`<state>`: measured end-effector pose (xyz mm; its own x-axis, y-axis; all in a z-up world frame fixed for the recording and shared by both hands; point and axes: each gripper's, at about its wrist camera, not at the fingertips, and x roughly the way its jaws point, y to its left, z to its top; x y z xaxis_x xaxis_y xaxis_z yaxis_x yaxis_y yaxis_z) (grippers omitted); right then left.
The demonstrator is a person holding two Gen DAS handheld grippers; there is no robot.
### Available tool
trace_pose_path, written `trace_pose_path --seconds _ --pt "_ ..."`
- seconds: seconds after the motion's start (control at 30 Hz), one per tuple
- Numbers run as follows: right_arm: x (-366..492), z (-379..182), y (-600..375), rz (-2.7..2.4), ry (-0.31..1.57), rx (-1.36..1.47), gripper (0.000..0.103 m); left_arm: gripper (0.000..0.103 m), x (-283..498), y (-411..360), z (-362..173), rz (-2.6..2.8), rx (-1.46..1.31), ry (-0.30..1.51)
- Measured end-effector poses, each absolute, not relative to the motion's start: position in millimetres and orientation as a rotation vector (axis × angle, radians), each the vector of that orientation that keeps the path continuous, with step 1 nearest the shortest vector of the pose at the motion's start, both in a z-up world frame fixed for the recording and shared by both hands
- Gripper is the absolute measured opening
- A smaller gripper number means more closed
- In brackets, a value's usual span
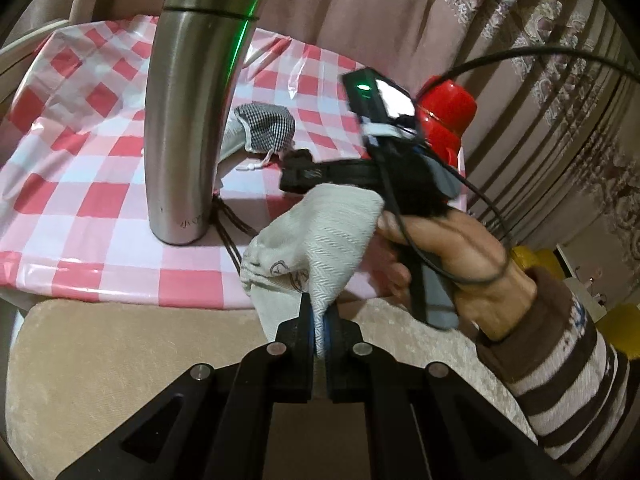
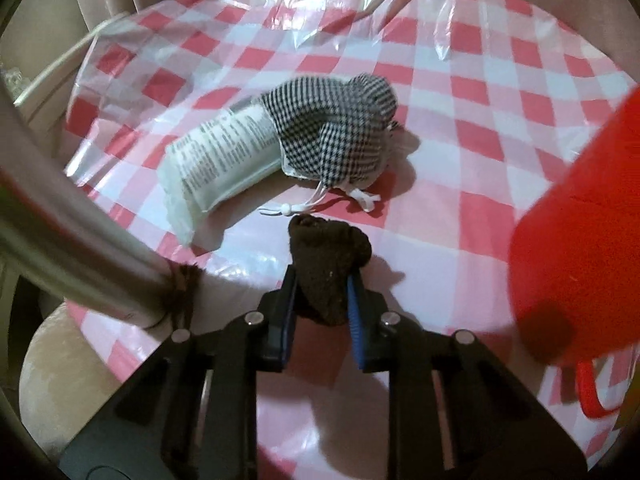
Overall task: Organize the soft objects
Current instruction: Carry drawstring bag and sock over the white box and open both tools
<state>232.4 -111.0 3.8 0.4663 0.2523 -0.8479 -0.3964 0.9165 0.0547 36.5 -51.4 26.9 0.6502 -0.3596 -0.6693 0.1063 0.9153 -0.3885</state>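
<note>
1. While the left hand-held gripper (image 1: 319, 320) sits at the bottom centre of the left wrist view, its jaws are clamped tight on a fold of a cream cloth pouch (image 1: 316, 236), held just off the near edge of the desk (image 1: 80, 184).
2. Low in the middle of the right wrist view, the right hand-held gripper (image 2: 322, 296) pinches a dark brown sock (image 2: 328, 268) above the desk's checked cover.
3. At centre of that view, a checked drawstring bag (image 2: 340, 136) lies on the desk with a white printed tube (image 2: 220, 160) sticking out of its mouth to the left.
4. A steel flask (image 1: 192, 120) stands upright left of centre in the left wrist view; a red bottle (image 1: 448, 112) stands at the right.
</note>
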Motion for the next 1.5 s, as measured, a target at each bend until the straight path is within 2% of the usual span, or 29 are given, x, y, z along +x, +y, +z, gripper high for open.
trace_pose_path --seconds 0.67,1.5 --pt "115 68 -206 0.314 0.897 -0.026 0.025 0.004 43 -106 68 -0.342 -0.223 0.724" --pt "29 94 -346 0.107 0.826 0.114 0.026 0.004 22 -218 112 -0.574 -0.112 0.663"
